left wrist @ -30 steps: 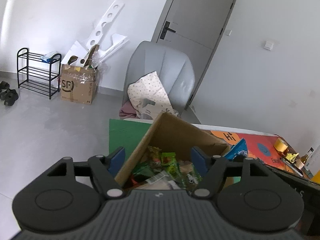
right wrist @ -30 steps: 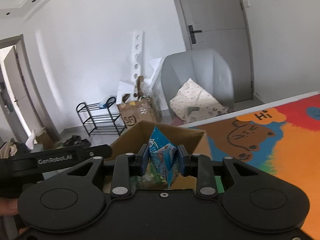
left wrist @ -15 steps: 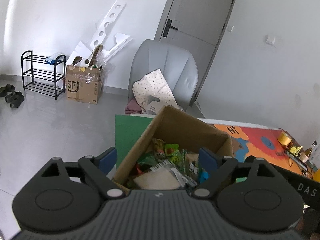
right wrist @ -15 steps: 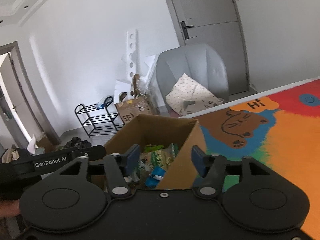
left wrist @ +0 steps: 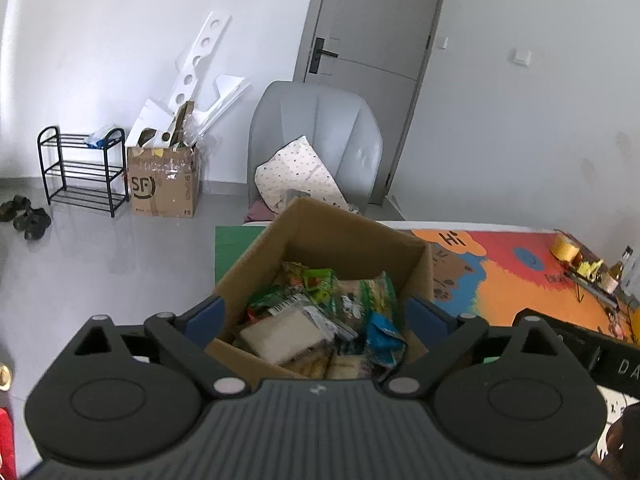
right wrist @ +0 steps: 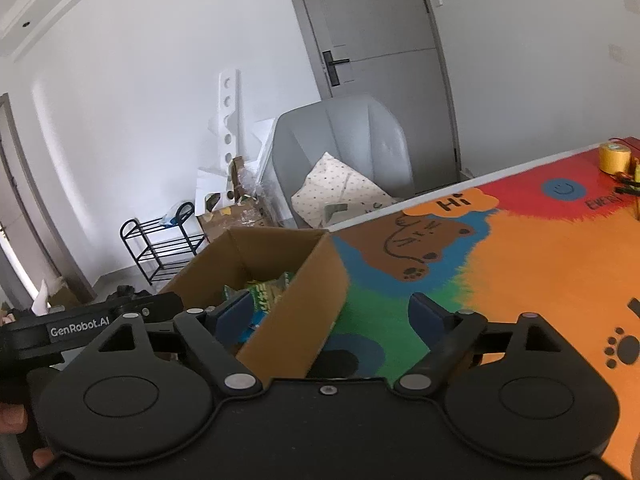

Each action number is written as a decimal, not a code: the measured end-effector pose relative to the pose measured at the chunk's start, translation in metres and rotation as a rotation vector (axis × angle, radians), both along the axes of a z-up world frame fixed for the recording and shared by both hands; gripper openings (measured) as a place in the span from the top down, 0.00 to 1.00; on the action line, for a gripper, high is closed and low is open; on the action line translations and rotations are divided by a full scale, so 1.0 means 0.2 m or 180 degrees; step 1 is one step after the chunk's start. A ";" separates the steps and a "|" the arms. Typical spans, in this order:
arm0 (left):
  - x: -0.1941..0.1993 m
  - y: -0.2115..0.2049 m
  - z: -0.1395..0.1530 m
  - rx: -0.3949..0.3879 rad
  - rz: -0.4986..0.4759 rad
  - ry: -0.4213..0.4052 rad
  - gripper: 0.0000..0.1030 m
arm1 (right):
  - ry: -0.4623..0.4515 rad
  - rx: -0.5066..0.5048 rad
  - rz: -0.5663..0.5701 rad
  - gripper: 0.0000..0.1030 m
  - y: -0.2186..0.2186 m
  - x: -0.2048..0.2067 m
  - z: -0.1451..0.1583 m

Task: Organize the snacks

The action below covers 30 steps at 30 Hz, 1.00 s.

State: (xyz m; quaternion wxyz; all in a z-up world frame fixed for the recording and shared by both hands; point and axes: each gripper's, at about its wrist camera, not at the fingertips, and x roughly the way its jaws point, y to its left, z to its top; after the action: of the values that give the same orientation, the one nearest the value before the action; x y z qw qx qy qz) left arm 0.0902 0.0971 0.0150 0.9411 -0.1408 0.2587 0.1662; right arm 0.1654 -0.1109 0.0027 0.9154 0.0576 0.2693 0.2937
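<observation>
Both grippers' jaws have just been opening: the left gripper straddles the snack-filled cardboard box, the right gripper its right wall, gripping nothing.

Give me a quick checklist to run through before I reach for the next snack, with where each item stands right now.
1. Left gripper empty: ok, jaws have just been opening, nothing pinched.
2. Right gripper empty: ok, jaws have just been opening, only the box wall stands between them.
3. Blue snack packet inside the cardboard box: ok.
4. Box upright on the colourful mat: ok.
5. Room left in the box: cannot tell, snacks are piled up.
6. More loose snacks on the mat: none in view.
</observation>
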 end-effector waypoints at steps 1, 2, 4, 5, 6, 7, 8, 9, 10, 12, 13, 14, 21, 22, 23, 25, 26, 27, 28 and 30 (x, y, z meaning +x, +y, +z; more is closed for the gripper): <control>-0.01 -0.01 0.00 0.0006 -0.0009 0.0005 0.05 | 0.0005 0.0004 -0.0012 0.15 -0.02 -0.01 0.00; -0.01 -0.03 0.00 0.0007 -0.0017 0.0012 0.05 | 0.0010 0.0008 -0.0022 0.14 -0.03 -0.01 0.00; -0.02 -0.06 0.00 0.0014 -0.0026 0.0029 0.04 | 0.0012 0.0020 -0.0043 0.13 -0.06 -0.02 0.00; -0.03 -0.07 0.00 0.0024 -0.0028 0.0035 0.04 | 0.0011 0.0029 -0.0052 0.12 -0.08 -0.02 0.00; -0.04 -0.09 0.00 0.0033 -0.0032 0.0038 0.04 | 0.0008 0.0038 -0.0064 0.10 -0.10 -0.03 0.00; -0.04 -0.10 0.01 0.0042 -0.0036 0.0039 0.04 | 0.0007 0.0045 -0.0078 0.09 -0.12 -0.04 0.00; -0.05 -0.11 0.01 0.0049 -0.0043 0.0042 0.04 | 0.0007 0.0050 -0.0091 0.09 -0.14 -0.04 0.00; -0.06 -0.12 0.01 0.0055 -0.0053 0.0044 0.04 | 0.0010 0.0054 -0.0103 0.08 -0.15 -0.05 0.00; -0.07 -0.14 0.01 0.0062 -0.0070 0.0045 0.04 | 0.0017 0.0060 -0.0117 0.08 -0.17 -0.05 0.00; -0.08 -0.16 0.01 0.0070 -0.0094 0.0050 0.04 | 0.0025 0.0072 -0.0143 0.06 -0.20 -0.06 0.00; -0.08 -0.18 0.01 0.0070 -0.0102 0.0051 0.02 | 0.0027 0.0078 -0.0150 0.06 -0.22 -0.06 0.00; -0.09 -0.19 0.02 0.0073 -0.0102 0.0052 0.00 | 0.0030 0.0085 -0.0153 0.06 -0.23 -0.07 0.00; -0.14 -0.27 0.03 0.0123 -0.0185 0.0052 0.00 | 0.0024 0.0133 -0.0184 0.05 -0.33 -0.12 0.00; -0.14 -0.28 0.03 0.0132 -0.0200 0.0054 0.00 | 0.0020 0.0142 -0.0191 0.05 -0.34 -0.12 0.00; -0.15 -0.30 0.03 0.0142 -0.0216 0.0057 0.00 | 0.0013 0.0152 -0.0199 0.05 -0.36 -0.13 0.00; -0.16 -0.31 0.04 0.0150 -0.0243 0.0060 0.00 | 0.0009 0.0165 -0.0215 0.05 -0.39 -0.14 0.01; -0.17 -0.32 0.04 0.0147 -0.0264 0.0050 0.00 | 0.0006 0.0169 -0.0223 0.05 -0.40 -0.15 0.01; -0.19 -0.33 0.05 0.0142 -0.0284 0.0040 0.00 | 0.0001 0.0174 -0.0230 0.05 -0.41 -0.16 0.01; -0.20 -0.34 0.05 0.0140 -0.0298 0.0036 0.00 | -0.0007 0.0176 -0.0237 0.05 -0.42 -0.17 0.02; -0.22 -0.35 0.07 0.0160 -0.0316 0.0019 0.00 | -0.0032 0.0171 -0.0241 0.05 -0.43 -0.19 0.03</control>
State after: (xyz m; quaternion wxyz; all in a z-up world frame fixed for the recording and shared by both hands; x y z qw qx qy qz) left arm 0.0460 0.0273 0.0283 0.9506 -0.1036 0.2640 0.1261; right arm 0.1265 -0.1976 0.0086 0.9253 0.0909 0.2543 0.2663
